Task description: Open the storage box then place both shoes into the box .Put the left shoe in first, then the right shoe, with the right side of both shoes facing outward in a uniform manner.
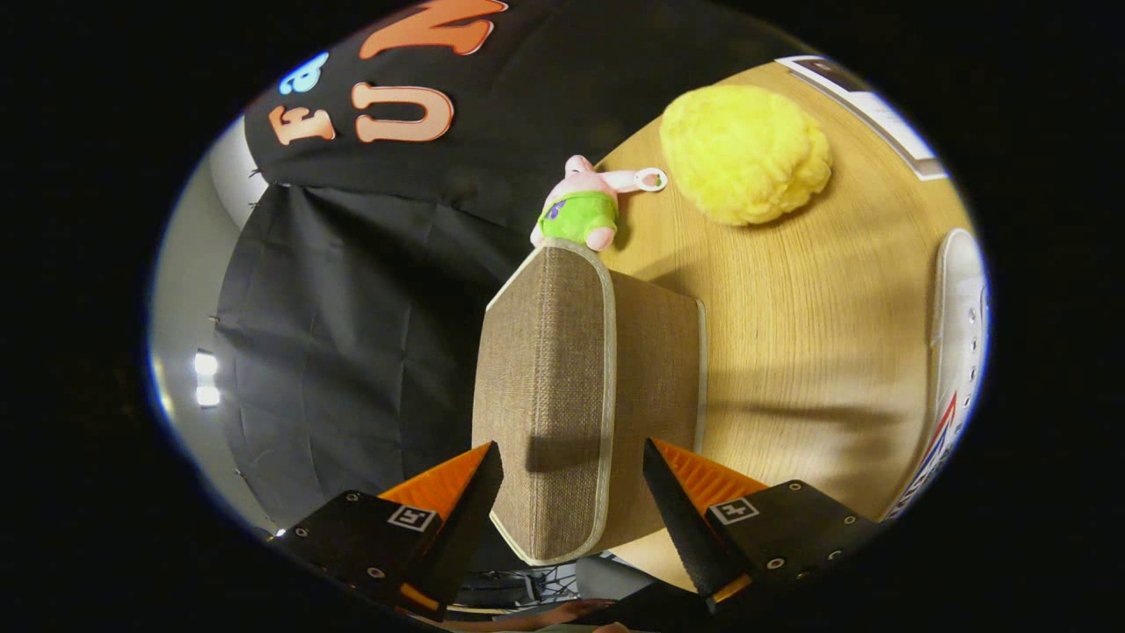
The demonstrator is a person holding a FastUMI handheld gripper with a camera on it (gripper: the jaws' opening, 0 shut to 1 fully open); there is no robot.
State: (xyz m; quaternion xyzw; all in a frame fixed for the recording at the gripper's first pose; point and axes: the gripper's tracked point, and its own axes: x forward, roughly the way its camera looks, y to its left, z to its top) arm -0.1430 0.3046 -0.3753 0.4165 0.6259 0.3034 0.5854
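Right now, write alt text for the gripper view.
The gripper is open, its fingers either side of a brown fabric storage box on a wooden table. Beyond lie a pink plush toy and a yellow fluffy ball; a white sneaker lies alongside.

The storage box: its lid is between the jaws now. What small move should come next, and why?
Probably close the gripper on the lid of the storage box. The jaws stand open on both sides of the lid, apparently not pressing it, so it must be gripped before it can be moved.
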